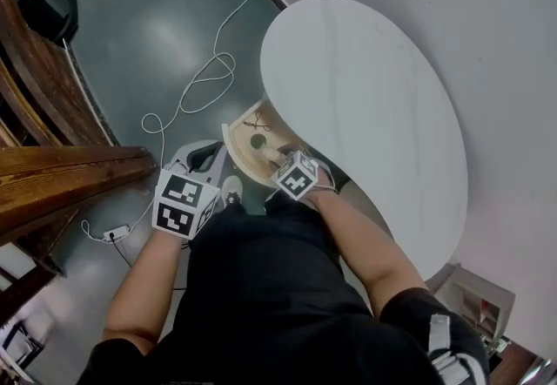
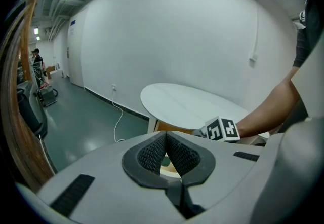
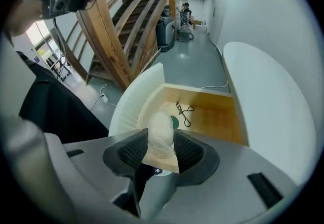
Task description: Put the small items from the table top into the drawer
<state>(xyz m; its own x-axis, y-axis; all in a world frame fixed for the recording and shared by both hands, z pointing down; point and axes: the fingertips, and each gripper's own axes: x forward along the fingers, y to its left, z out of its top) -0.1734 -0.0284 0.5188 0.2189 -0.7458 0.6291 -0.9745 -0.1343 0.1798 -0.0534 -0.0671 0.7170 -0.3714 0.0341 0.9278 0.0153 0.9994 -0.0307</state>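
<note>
The white oval table top has its curved drawer pulled out below its near edge. Inside the drawer lie a black wire-handled tool and a dark green round piece. My right gripper hovers over the drawer, shut on a small clear plastic packet with something pale and round inside. In the head view the right gripper sits right over the drawer. My left gripper is shut and empty; it is held off to the left of the drawer.
A wooden staircase stands at the left. A white cable loops over the green floor to a power strip. The white wall runs behind the table. The drawer's white curved front faces me.
</note>
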